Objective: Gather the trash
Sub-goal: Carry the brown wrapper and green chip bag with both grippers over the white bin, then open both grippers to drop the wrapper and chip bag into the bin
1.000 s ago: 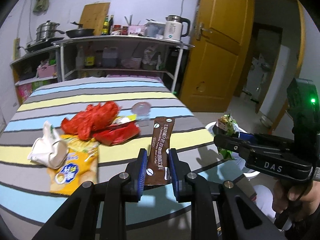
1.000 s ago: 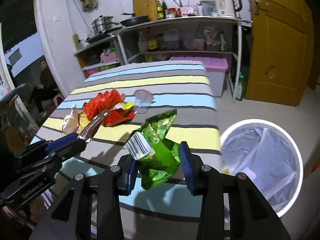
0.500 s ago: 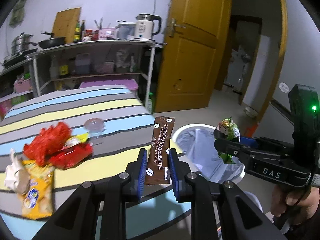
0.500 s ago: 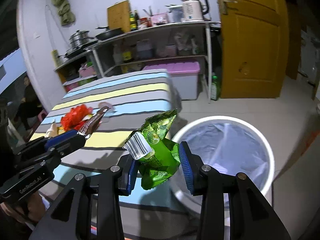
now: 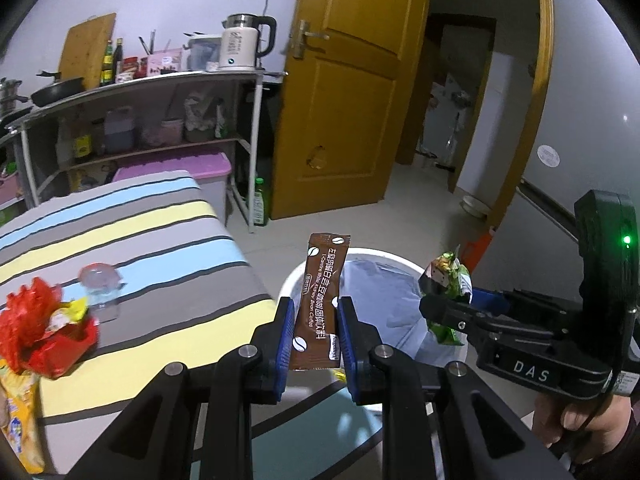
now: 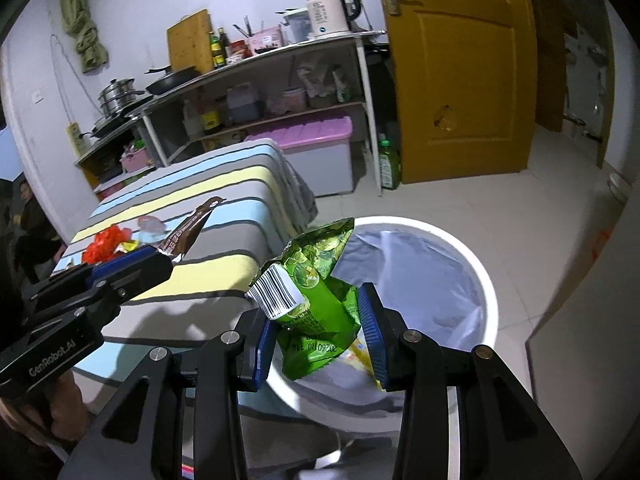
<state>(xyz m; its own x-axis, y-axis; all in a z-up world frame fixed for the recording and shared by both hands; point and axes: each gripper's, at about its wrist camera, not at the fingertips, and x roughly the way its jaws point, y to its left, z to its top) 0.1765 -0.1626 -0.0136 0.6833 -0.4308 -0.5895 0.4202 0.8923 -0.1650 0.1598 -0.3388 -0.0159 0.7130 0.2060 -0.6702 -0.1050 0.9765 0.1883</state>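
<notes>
My left gripper [image 5: 316,336] is shut on a brown coffee sachet [image 5: 322,292] held upright at the near rim of the white trash bin [image 5: 288,286]. My right gripper [image 6: 320,332] is shut on a crumpled green snack bag [image 6: 316,288] over the near left rim of the bin [image 6: 486,280], which has a grey liner. In the left wrist view the right gripper [image 5: 440,304] shows at right with the green bag [image 5: 450,276]. In the right wrist view the left gripper [image 6: 160,256] shows at left with the sachet [image 6: 190,228].
The striped table [image 5: 160,248] still holds a red bag [image 5: 36,328], a yellow snack bag [image 5: 16,412] and a clear plastic cup [image 5: 100,282]. A kitchen shelf [image 5: 152,92], a purple-lidded box [image 5: 180,164] and a yellow door [image 5: 344,92] stand behind.
Both grippers have swung right, away from the table and toward the bin, each carrying its item. The bin now lies directly under and ahead of them.
</notes>
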